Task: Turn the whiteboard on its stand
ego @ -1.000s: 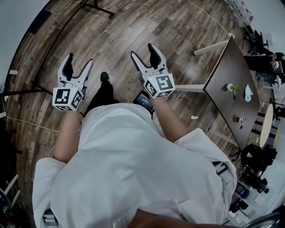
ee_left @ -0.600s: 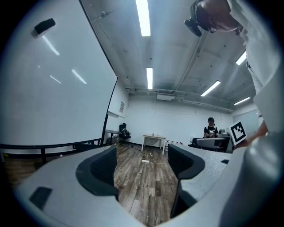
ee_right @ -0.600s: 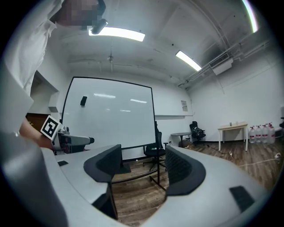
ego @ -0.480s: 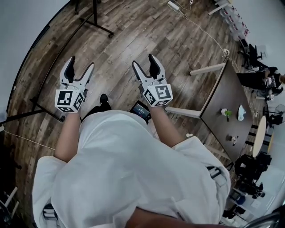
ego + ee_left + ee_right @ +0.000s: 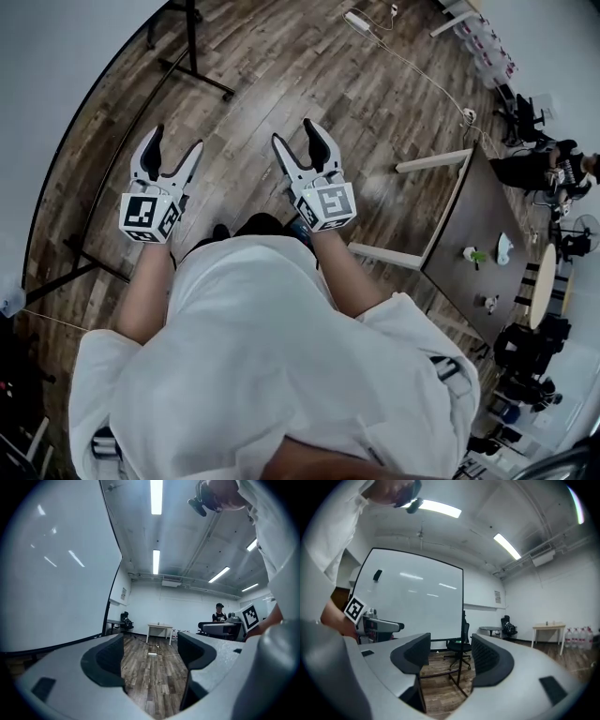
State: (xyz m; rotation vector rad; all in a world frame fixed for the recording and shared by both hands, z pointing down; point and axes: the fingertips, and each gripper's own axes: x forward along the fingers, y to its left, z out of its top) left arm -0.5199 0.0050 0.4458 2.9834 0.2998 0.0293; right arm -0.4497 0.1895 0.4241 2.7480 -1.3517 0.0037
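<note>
The whiteboard [image 5: 56, 103] fills the upper left of the head view, a big pale board on a black stand [image 5: 192, 52] with feet on the wood floor. My left gripper [image 5: 173, 142] hangs open just right of the board's edge, nothing between its jaws. In the left gripper view the whiteboard [image 5: 56, 573] stands close on the left of the open left gripper [image 5: 150, 653]. My right gripper [image 5: 297, 136] is further right, its jaws closing a little on nothing. In the right gripper view the right gripper [image 5: 450, 656] faces the whiteboard [image 5: 412, 602] across the floor.
A brown table [image 5: 487, 220] with small items stands at the right. A power strip [image 5: 358, 19] with a cable lies on the floor ahead. A black office chair [image 5: 457, 648] sits by the stand. A white table [image 5: 159, 630] and a person [image 5: 219, 613] are at the far wall.
The person has stepped forward: the floor and brown table slid down-right in the head view and more of the whiteboard shows at left. Both grippers stay raised and empty.
</note>
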